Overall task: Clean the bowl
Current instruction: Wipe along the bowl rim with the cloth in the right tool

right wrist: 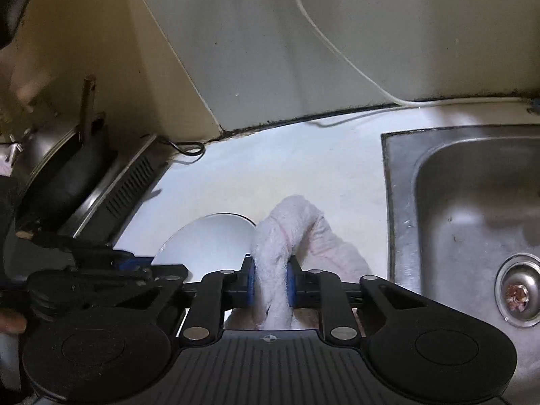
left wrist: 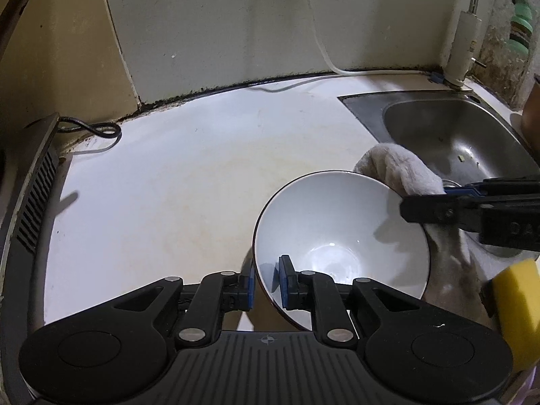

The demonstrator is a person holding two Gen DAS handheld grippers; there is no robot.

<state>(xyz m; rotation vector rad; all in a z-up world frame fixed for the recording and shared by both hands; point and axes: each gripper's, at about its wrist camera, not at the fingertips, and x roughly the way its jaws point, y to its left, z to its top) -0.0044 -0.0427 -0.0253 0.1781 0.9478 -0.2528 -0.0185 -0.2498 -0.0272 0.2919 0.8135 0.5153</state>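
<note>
One white bowl (left wrist: 341, 236), tilted, near the steel sink (left wrist: 452, 135), rim pinched by left gripper (left wrist: 266, 283). One pale towel (right wrist: 280, 246) clamped in right gripper (right wrist: 270, 281), touching bowl's far-right rim. One yellow sponge (left wrist: 519, 303) at right.

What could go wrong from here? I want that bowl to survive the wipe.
1. The left gripper pinches only the thin rim of the tilted white ceramic bowl, so a push from the wiping could twist it loose onto the white countertop.
2. The right gripper holds the whitish terry cloth by a bunched fold, which could slip out.
3. The stainless steel sink lies close behind, so a dropped bowl might fall in.
</note>
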